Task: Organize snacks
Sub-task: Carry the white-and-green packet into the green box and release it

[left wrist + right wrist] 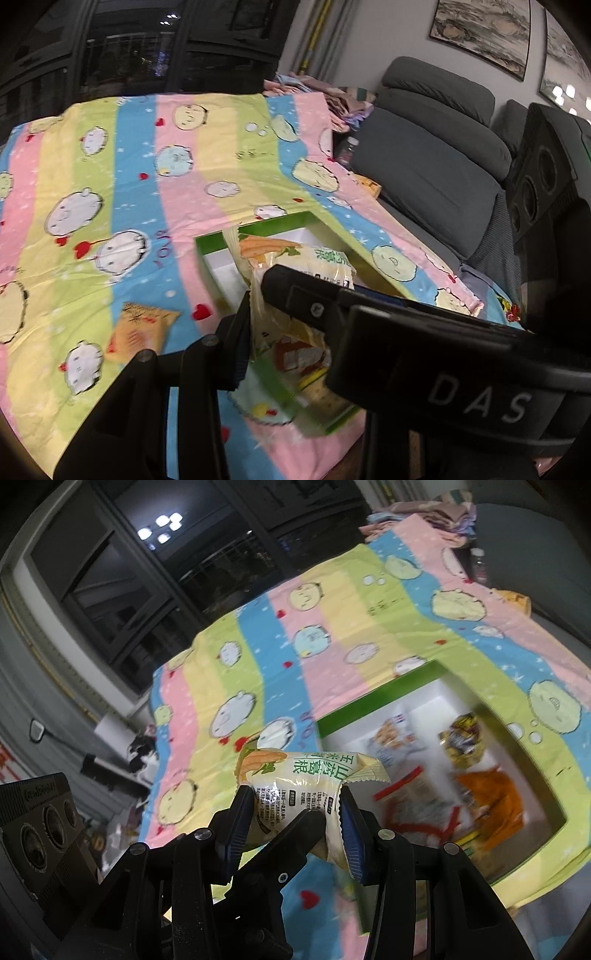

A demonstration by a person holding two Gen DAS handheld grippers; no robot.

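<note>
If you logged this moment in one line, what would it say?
right gripper: shut on pale yellow-green snack packet | left gripper: shut on same packet | green-rimmed white box: open, holds snacks | orange packet: on striped cloth

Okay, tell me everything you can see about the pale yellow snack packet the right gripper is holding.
The snack packet is a glossy, crinkled pale yellow pouch with green characters, a carrot picture and small print. It is pinched between the right gripper's blue-padded fingers, puckered at the grip, crimped end up, held above the striped cartoon cloth, left of the green-rimmed box.

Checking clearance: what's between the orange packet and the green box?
Only bare striped cloth between orange packet and green box, left wrist view.
</note>
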